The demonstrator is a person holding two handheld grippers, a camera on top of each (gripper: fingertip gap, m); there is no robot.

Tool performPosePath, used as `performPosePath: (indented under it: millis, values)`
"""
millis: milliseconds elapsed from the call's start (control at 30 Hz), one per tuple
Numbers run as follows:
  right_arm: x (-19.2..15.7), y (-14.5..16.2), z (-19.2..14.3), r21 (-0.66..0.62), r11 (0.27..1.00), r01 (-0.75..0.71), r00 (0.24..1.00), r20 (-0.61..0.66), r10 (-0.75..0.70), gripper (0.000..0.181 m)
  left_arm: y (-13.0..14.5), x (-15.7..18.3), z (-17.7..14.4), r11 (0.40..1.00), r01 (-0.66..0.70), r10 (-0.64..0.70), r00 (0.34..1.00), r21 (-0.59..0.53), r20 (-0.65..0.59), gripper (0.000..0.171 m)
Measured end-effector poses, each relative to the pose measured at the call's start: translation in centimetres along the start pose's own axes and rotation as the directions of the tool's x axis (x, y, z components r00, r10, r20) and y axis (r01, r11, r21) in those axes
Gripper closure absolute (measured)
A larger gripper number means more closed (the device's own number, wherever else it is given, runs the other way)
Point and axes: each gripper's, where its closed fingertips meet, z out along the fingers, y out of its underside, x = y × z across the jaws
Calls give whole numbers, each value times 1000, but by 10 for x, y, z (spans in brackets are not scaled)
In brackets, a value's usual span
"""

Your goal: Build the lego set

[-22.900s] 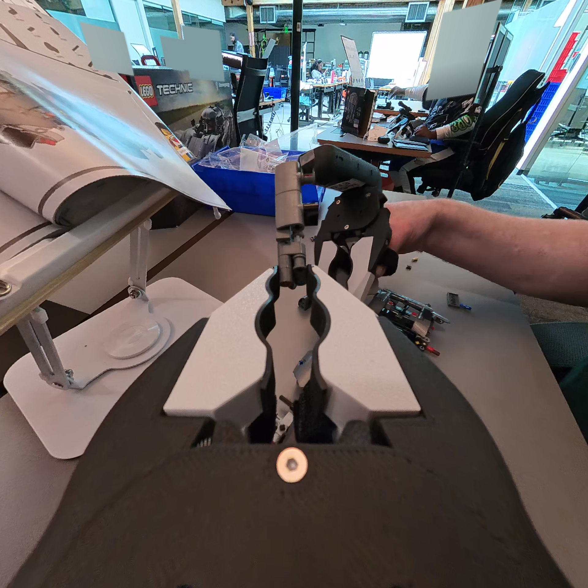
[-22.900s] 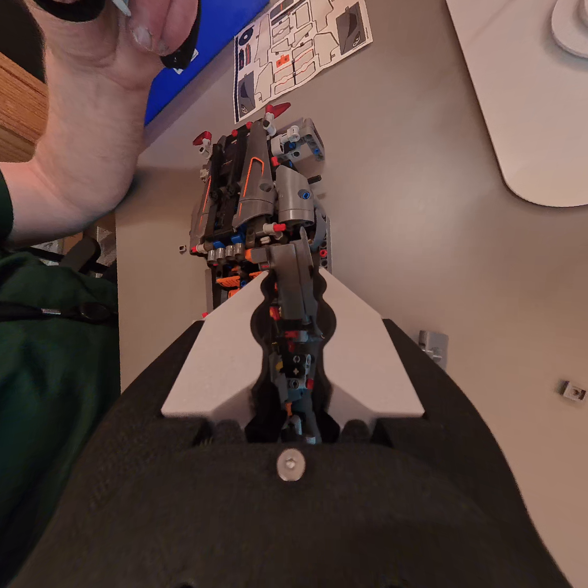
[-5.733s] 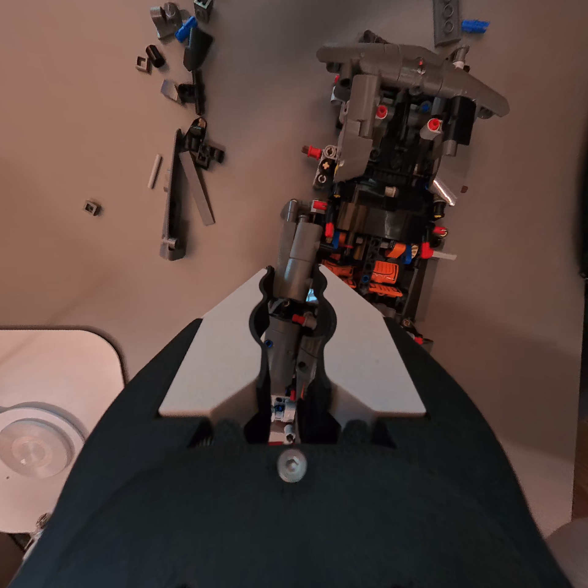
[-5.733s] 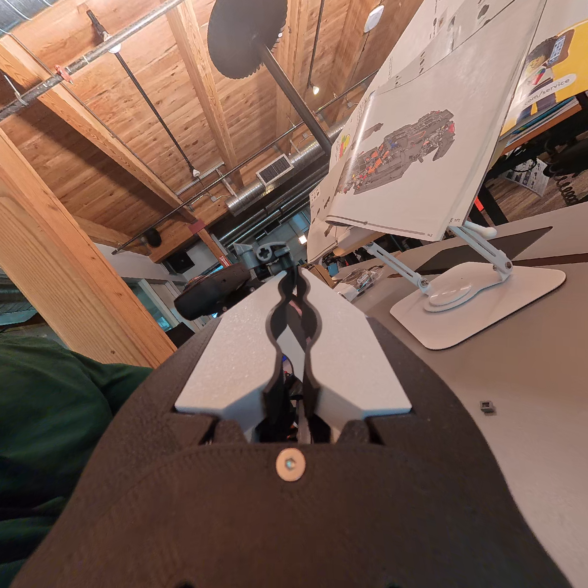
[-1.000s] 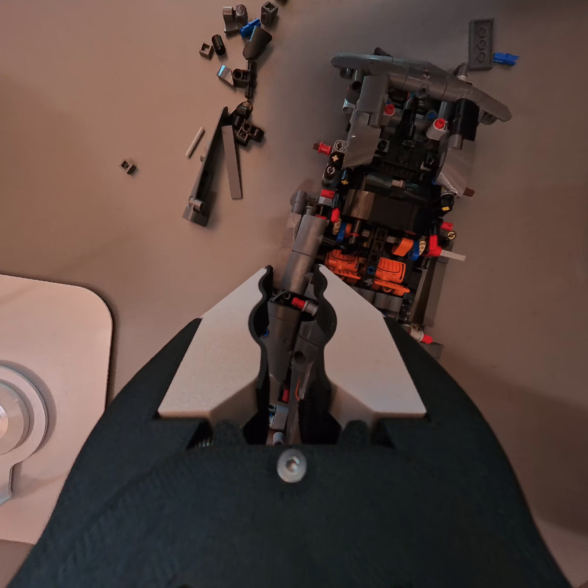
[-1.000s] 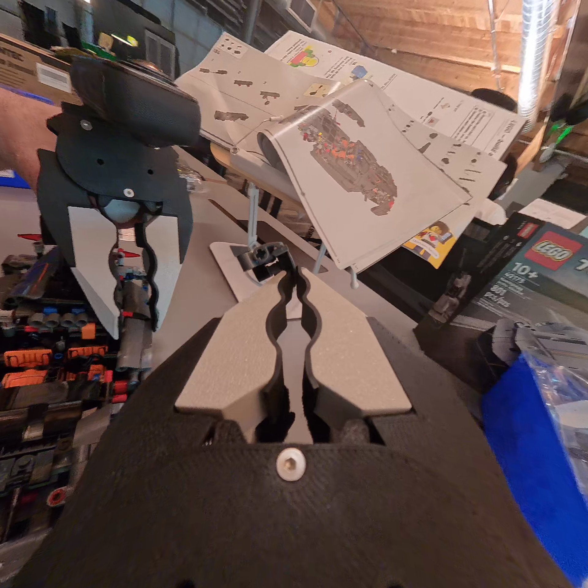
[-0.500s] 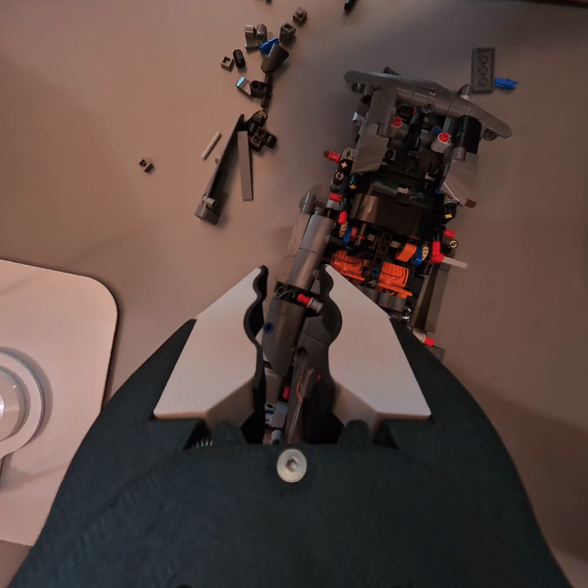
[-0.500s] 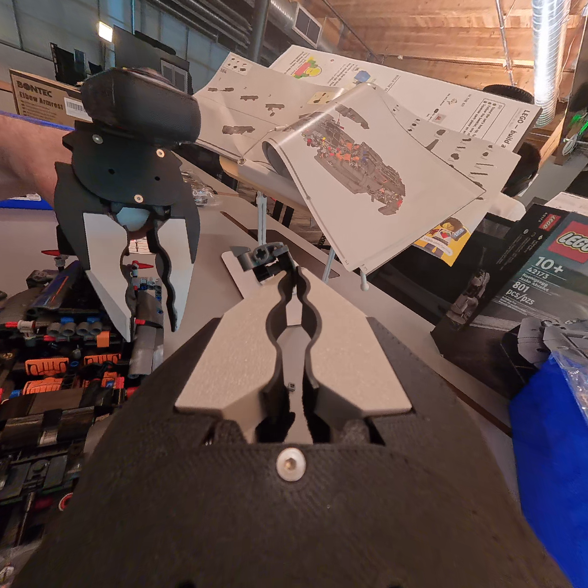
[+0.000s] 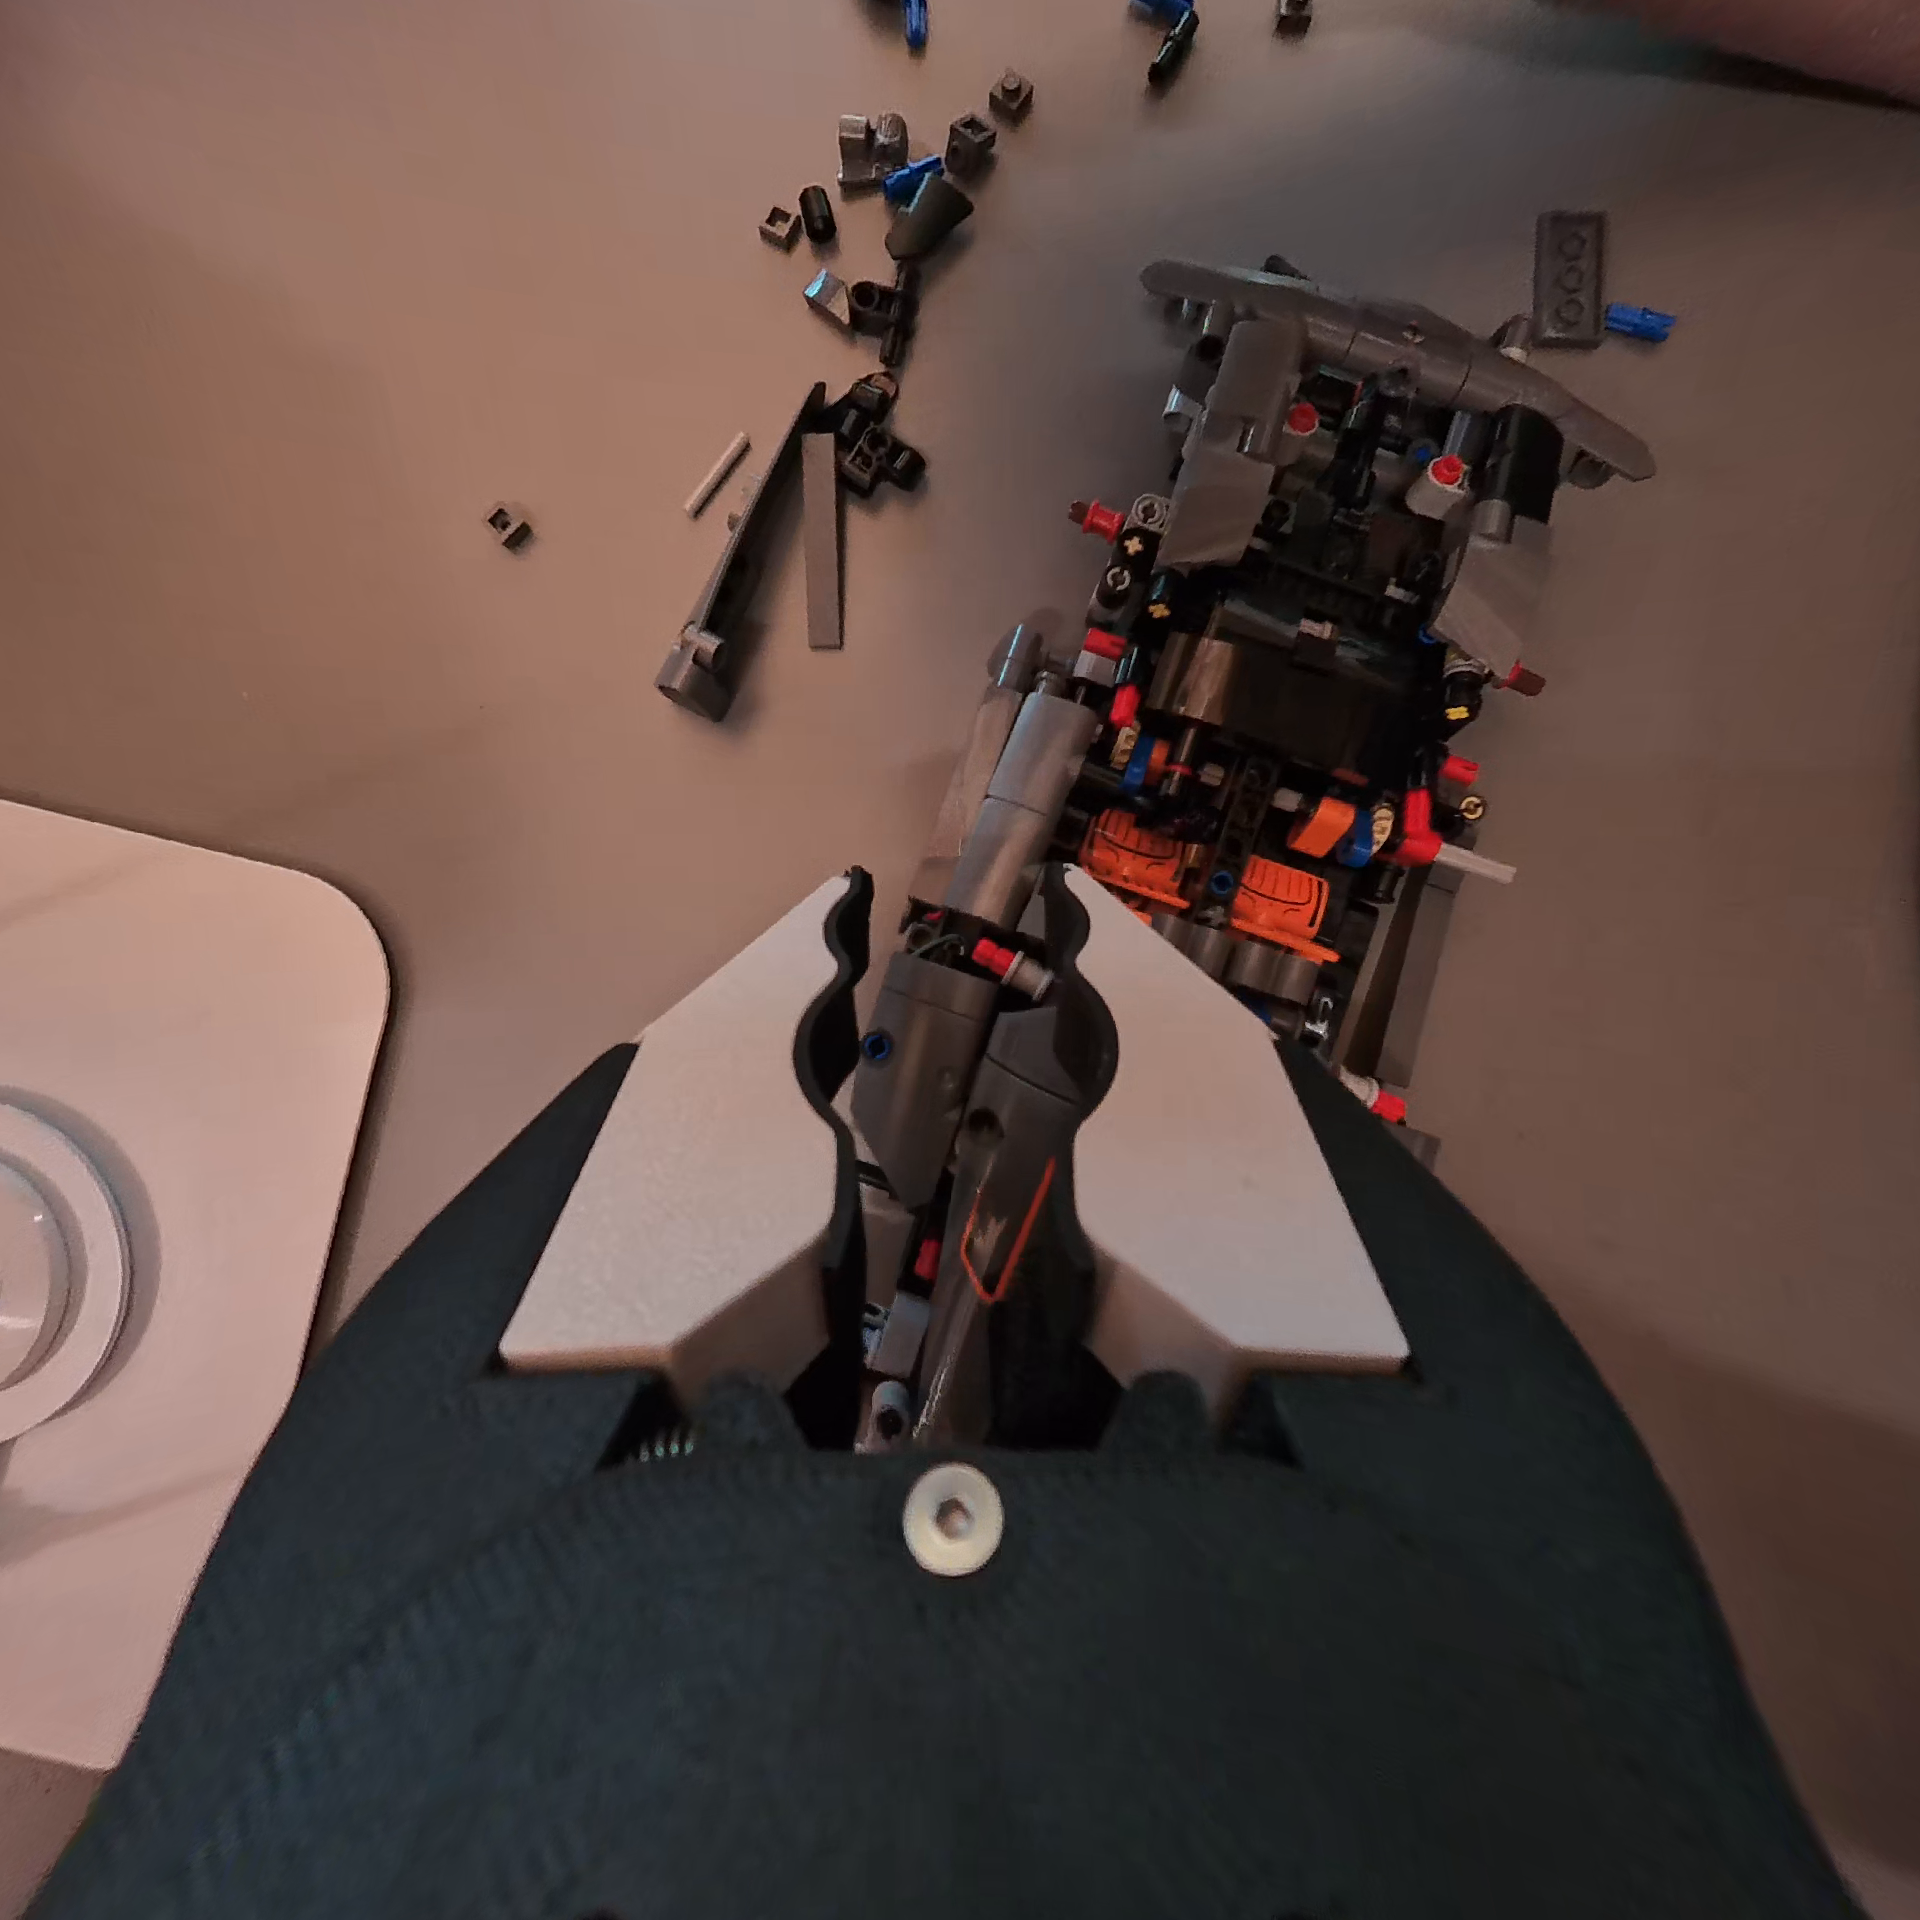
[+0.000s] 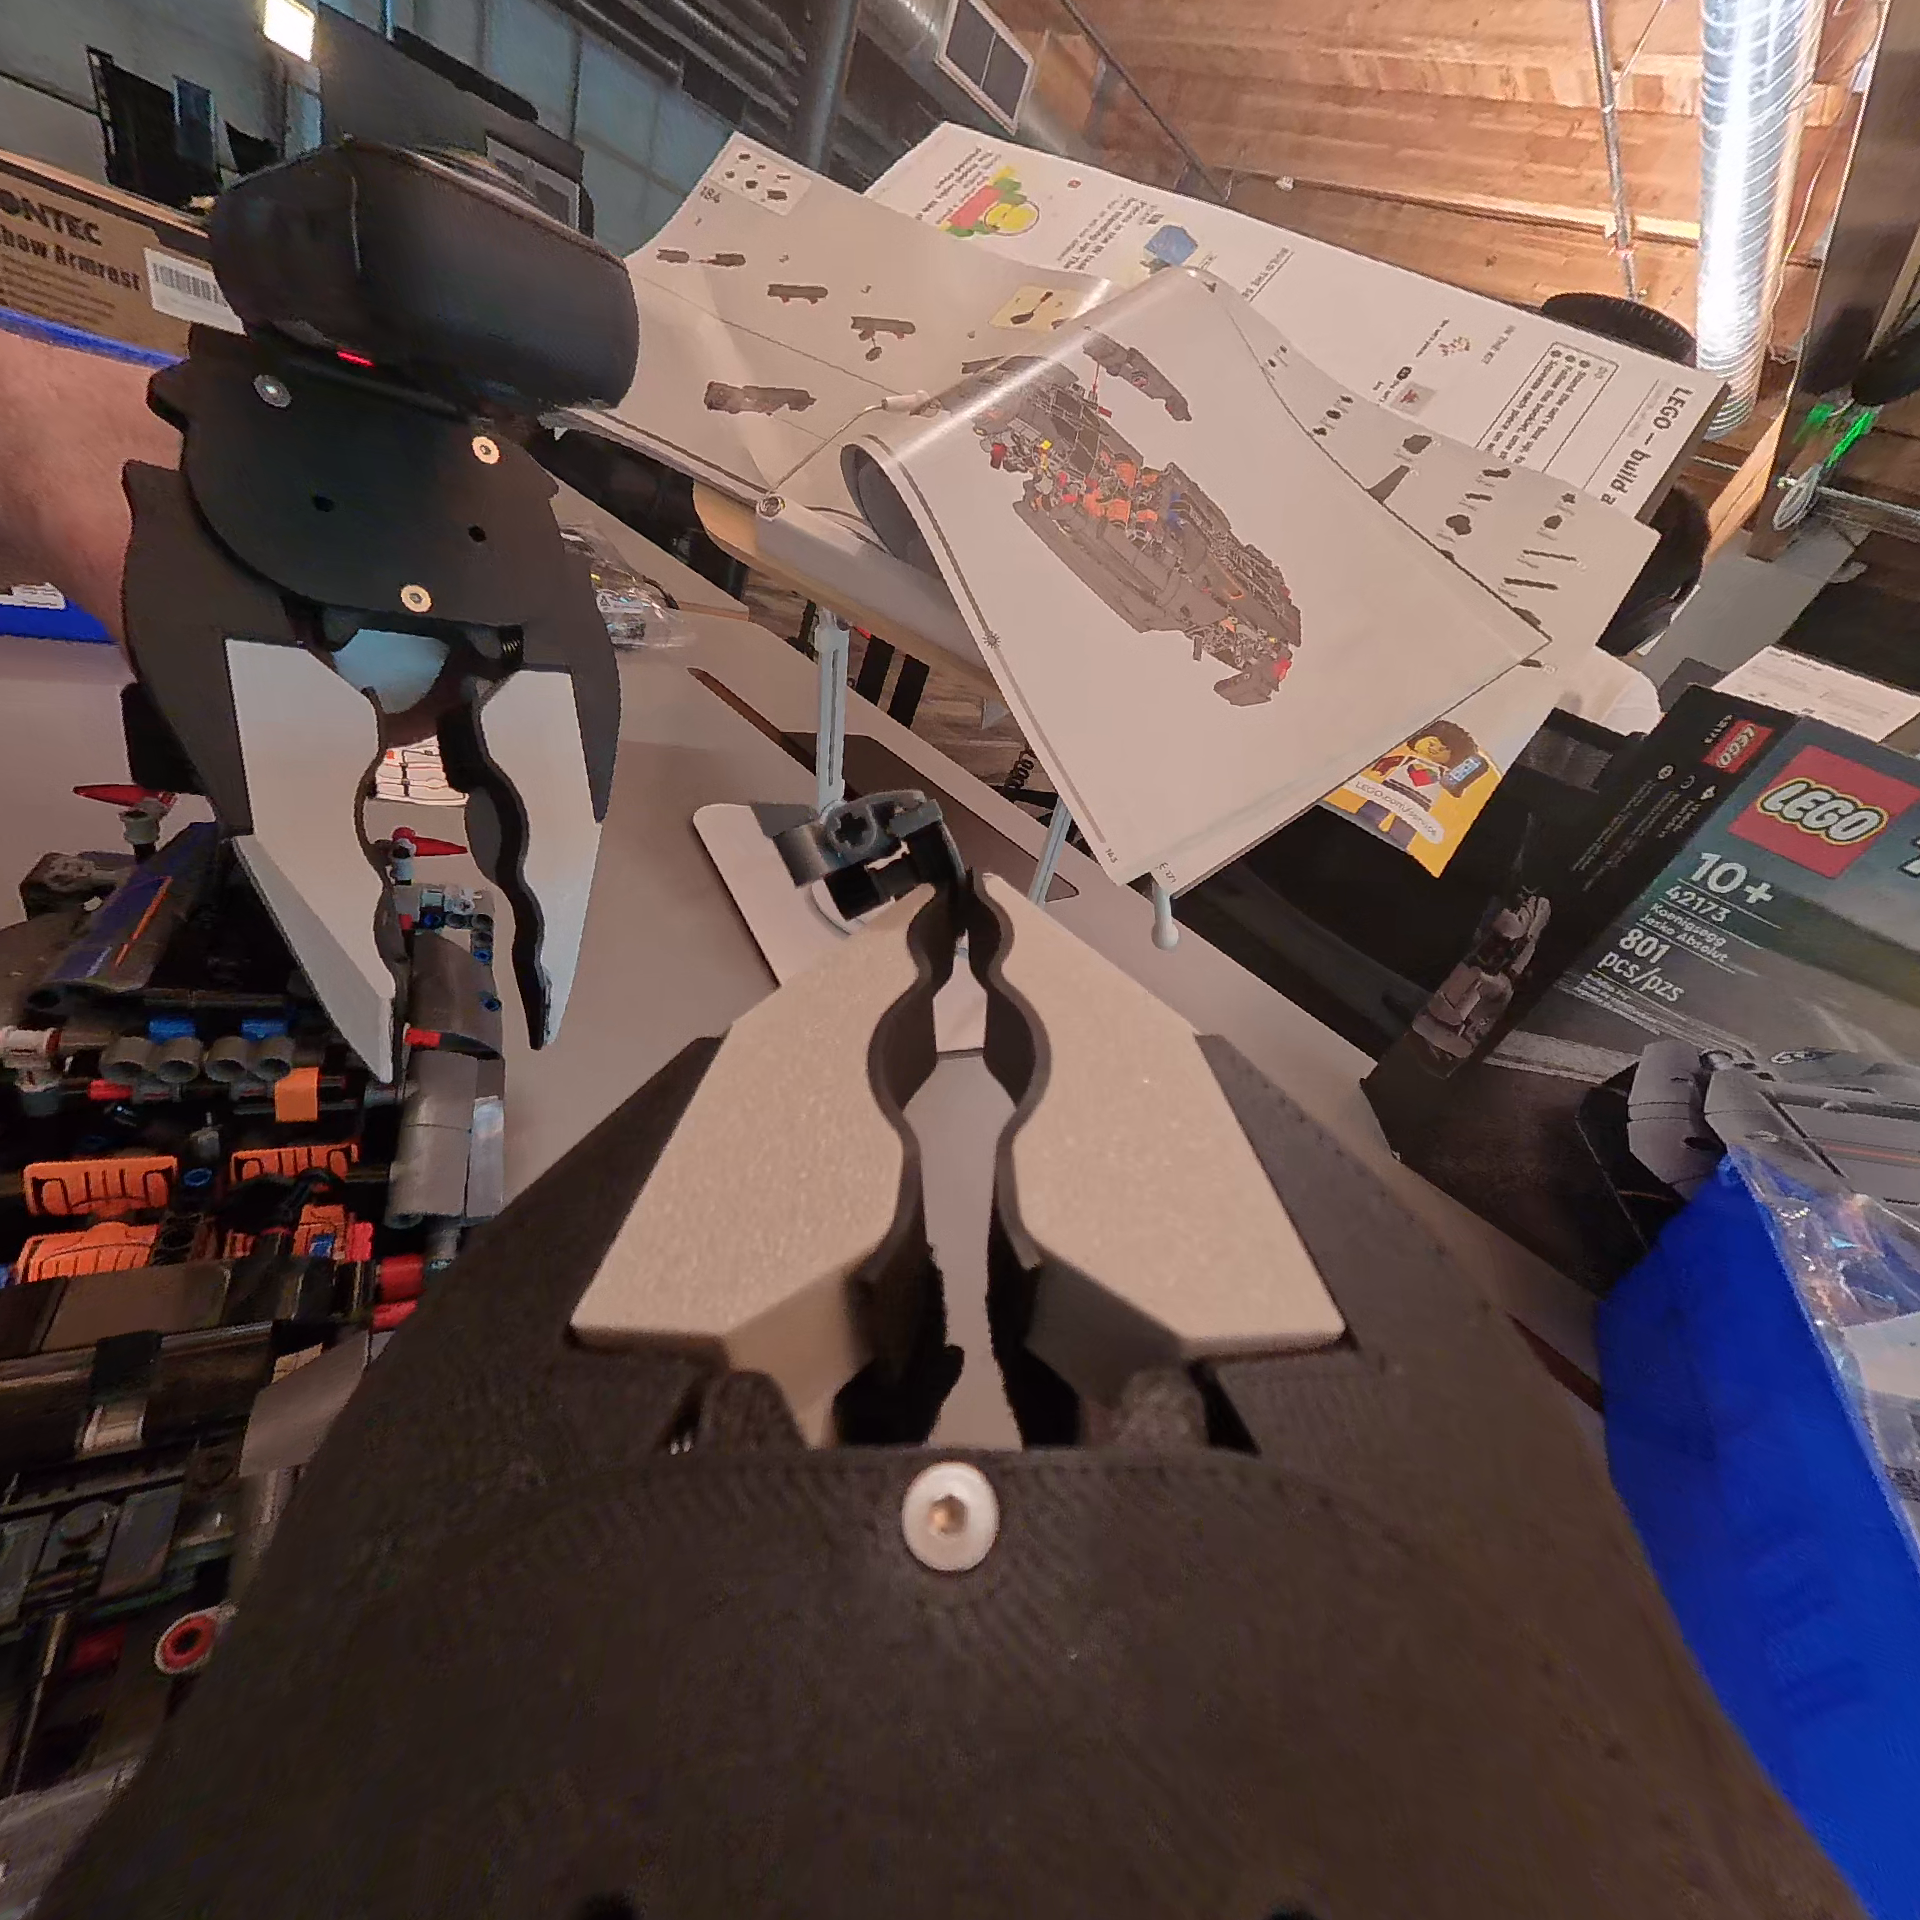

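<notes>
Left wrist view: left claw [image 9: 956, 883] points down over the lego car model [image 9: 1288, 727], which lies on the grey worktop [image 9: 312, 364].
Left claw state: jaws spread, straddling the grey side panel [image 9: 1023, 790] on the model's near flank; whether a pad touches it cannot be told.
Right wrist view: right claw [image 10: 961, 883] is held up off the worktop, beside the model [image 10: 187, 1174], with the left claw [image 10: 457, 1008] to its left.
Right claw state: tips pressed together, pinching a small dark grey connector piece [image 10: 862, 842] with a cross-shaped axle hole.
Loose parts: scattered bricks and a long grey beam [image 9: 743, 561] lie on the worktop, well apart from the model.
Reference: open instruction booklet [image 10: 1164, 520] on a white stand [image 10: 790, 862], behind the connector; product box [image 10: 1704, 935] and blue bin [image 10: 1766, 1455] to the right.
Step in hand: likely the side panel has just been seated and the connector is the next part to go on.
Next move: bring the connector across to its mount on the model, line up the axle hole, and steady the model with the left claw while pressing in.
</notes>
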Motion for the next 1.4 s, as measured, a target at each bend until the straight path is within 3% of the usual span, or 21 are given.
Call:
performPosePath:
  millis: [667,900,1167,1300,1400]
  values:
    - [-1,0,1,-2,1000,-9,1000,9,9,181,2,1,0,1000,7,-7,1000,6,-13,145]
    - [0,1,1,-6,1000,-8,1000,4,8,181,-5,10,-13,999,37,-37,999,17,39,137]
    - [-2,-2,1,2,1000,-14,1000,11,14,181,9,44,-24,974,221,-226,937,47,267,115]
    - [-9,-2,3,3,1000,-27,999,40,27,181,22,38,-21,948,297,-318,845,119,430,108]
    - [-14,-4,4,28,993,-118,988,106,114,181,25,32,-20,932,320,-362,781,171,510,104]
